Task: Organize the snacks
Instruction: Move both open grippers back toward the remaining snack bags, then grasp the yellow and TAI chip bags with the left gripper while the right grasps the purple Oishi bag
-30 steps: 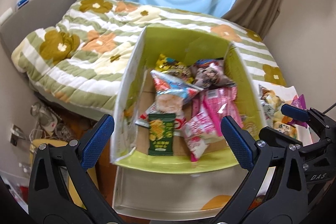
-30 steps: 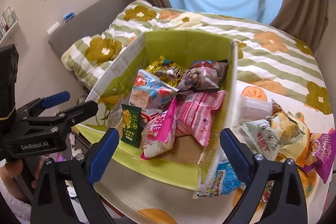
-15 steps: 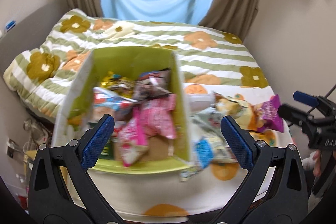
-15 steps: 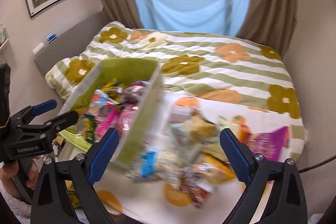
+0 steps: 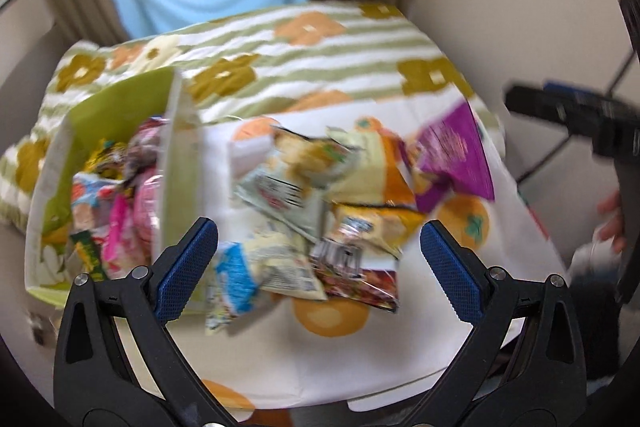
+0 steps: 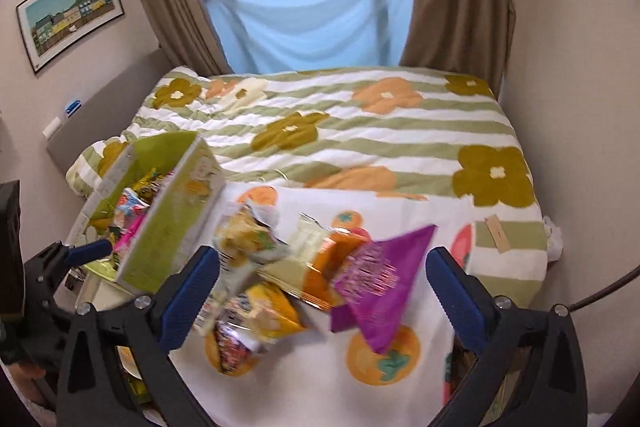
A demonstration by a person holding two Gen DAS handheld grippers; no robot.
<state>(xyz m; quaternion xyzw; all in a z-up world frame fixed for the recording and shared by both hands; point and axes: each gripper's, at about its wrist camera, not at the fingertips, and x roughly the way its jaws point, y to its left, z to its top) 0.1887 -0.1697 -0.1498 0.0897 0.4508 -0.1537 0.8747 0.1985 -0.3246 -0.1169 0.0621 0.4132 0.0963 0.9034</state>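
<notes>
Loose snack packets (image 5: 320, 211) overlapping beside box (image 6: 168, 223); right hand-held gripper (image 6: 320, 291) opening, left hand-held gripper (image 5: 316, 267) spread, both empty. Risk: pinching two packets together.

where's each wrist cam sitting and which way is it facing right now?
Left wrist: on the left gripper, angled down over the loose snack pile toward the window; shows its own open blue pads, plus the right gripper and a hand at the right edge.
Right wrist: on the right gripper, jaws opening, nothing between; angled down over the purple packet; left gripper at the left edge.
Shared: snack pile, green box, flowered bedspread.
</notes>
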